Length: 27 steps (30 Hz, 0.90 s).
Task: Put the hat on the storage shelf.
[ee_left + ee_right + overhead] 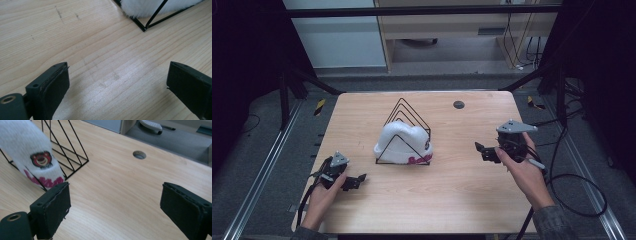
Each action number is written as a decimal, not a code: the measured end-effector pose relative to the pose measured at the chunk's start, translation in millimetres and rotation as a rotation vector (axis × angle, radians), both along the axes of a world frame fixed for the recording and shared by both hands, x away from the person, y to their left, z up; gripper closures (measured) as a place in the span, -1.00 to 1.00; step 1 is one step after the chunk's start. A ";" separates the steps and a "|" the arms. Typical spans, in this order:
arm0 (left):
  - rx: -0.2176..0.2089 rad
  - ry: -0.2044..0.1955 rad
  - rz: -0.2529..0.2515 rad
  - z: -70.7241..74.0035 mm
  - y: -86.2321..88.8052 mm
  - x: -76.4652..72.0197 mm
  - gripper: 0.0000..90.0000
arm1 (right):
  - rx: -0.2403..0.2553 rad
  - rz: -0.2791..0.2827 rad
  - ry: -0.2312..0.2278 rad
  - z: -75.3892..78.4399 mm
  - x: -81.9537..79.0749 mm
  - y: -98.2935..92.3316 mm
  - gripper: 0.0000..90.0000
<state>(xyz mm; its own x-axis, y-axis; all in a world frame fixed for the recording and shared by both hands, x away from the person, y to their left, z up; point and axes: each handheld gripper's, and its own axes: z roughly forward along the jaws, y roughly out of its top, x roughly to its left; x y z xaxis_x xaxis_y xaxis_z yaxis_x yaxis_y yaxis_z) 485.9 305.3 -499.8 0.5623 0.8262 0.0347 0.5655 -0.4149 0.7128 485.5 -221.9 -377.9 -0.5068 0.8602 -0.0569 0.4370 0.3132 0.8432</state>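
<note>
Holding one gripper in each hand over the wooden table [452, 195], nothing clamped in either. My left gripper [357, 181] sits low near the front-left corner, jaws pointing right toward the middle; in the left gripper view its jaws are spread wide w/ only bare wood grain between them. My left hand [326, 192] wraps the body, grey plate on top.

My right gripper [482, 150] is at the right side of the table, jaws pointing left toward the centre. In the right gripper view those jaws are also wide apart, empty, table surface btwn them. My right hand [518, 165] grips it, cable [579, 200] looping off the table edge to the floor.

Mid-table stands a black wire rack [408, 116] made of triangle-shaped dividers. A fluffy white sock [401, 142] is draped over its front part, hanging down both sides, w/ pink lettering along the lower edge and a small red bear face [41, 159] on it. The sock's hem is just beyond my right gripper's left jaw in the right gripper view, not touching as far as I can tell. Rack corner [144, 28] and a bit of white fluff show at top of the left gripper view, well apart from those jaws.

Round hole [458, 104] in the tabletop sits behind the rack, toward the far-right.
</note>
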 end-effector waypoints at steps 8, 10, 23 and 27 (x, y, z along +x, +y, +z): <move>0.023 0.012 -0.003 -4.0 -2.4 0.0 -0.91 | 0.011 -0.015 0.041 -27.3 -3.5 -4.8 -0.78; 0.019 0.014 -0.003 -4.3 -2.3 0.1 -0.92 | 0.010 -0.015 0.053 -34.5 -3.2 -5.2 -0.78; -0.011 0.001 0.001 -8.0 0.7 -1.6 -0.95 | 0.011 -0.017 0.126 -75.5 -0.9 -1.2 -0.76; -0.012 0.001 0.000 -8.1 0.7 -1.6 -0.95 | 0.009 -0.007 0.148 -87.3 -2.8 4.7 -0.76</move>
<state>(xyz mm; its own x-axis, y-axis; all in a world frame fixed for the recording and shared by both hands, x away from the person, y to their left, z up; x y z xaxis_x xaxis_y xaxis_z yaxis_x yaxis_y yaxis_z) 484.4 306.0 -507.9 0.5623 0.8266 0.0247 0.5661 -0.4066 0.7170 482.7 -217.2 -465.1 -0.5030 0.8639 0.0254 0.5590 0.3027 0.7719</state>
